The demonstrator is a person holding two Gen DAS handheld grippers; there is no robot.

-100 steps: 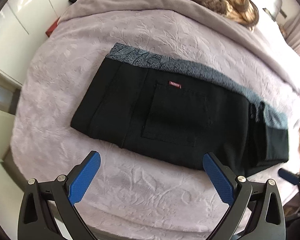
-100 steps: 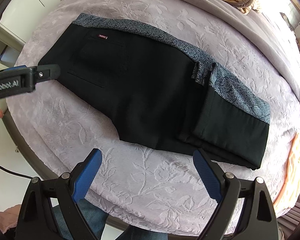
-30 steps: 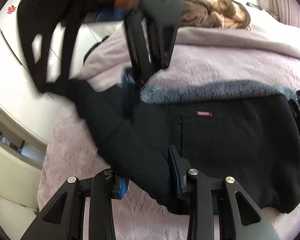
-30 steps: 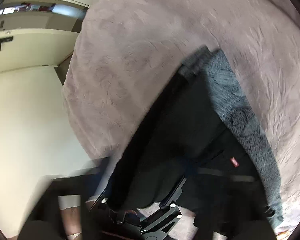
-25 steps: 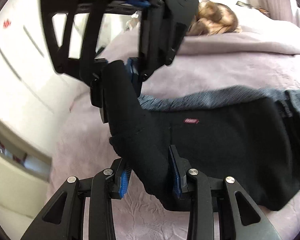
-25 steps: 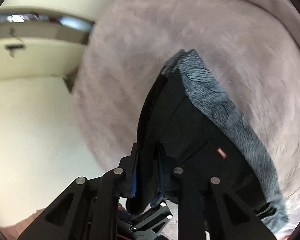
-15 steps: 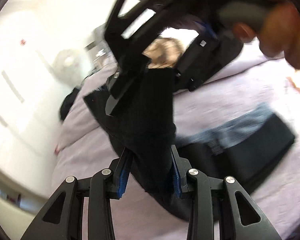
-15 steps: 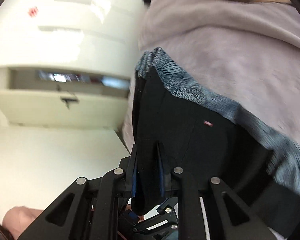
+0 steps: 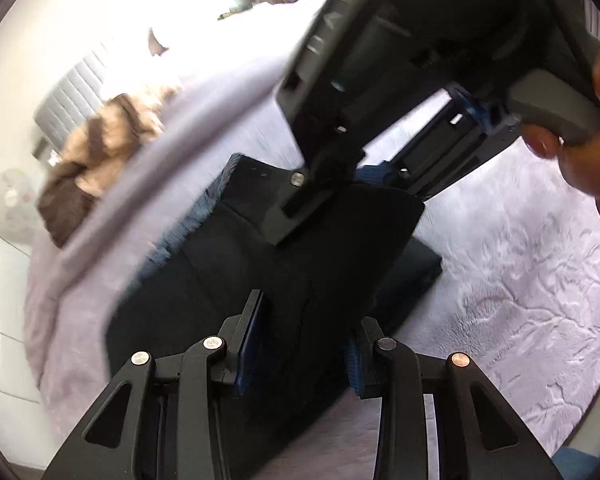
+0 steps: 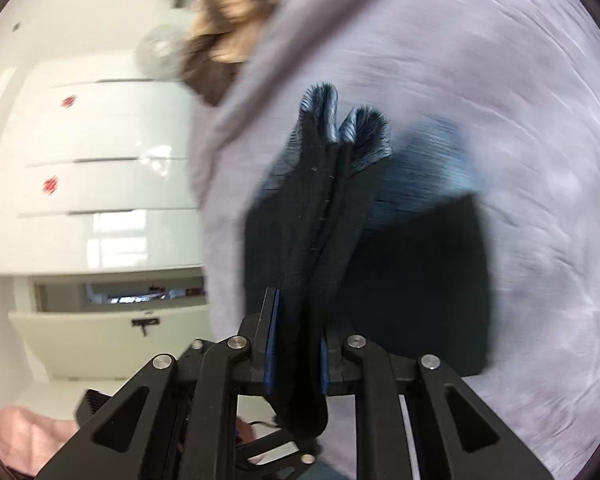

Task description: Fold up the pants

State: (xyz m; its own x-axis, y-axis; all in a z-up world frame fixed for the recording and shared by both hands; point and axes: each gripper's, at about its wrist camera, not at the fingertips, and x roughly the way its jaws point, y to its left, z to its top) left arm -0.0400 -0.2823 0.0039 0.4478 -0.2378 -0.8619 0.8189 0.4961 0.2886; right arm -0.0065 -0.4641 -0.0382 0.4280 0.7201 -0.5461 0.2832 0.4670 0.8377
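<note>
The black pants with a blue-grey patterned waistband lie partly on the lilac bedspread. My left gripper is shut on a thick fold of the black cloth. My right gripper is shut on the doubled waist end and holds it lifted above the folded leg part. The right gripper's body fills the top of the left wrist view, with the person's hand on its trigger. Both views are blurred by motion.
A tan and brown garment lies at the head of the bed. White wardrobe doors stand beside the bed. A pink cloth shows at the lower left.
Both grippers closed on the waist end of the pants, lifted it, and are swinging it over toward the folded leg end. The views have rotated sharply.
</note>
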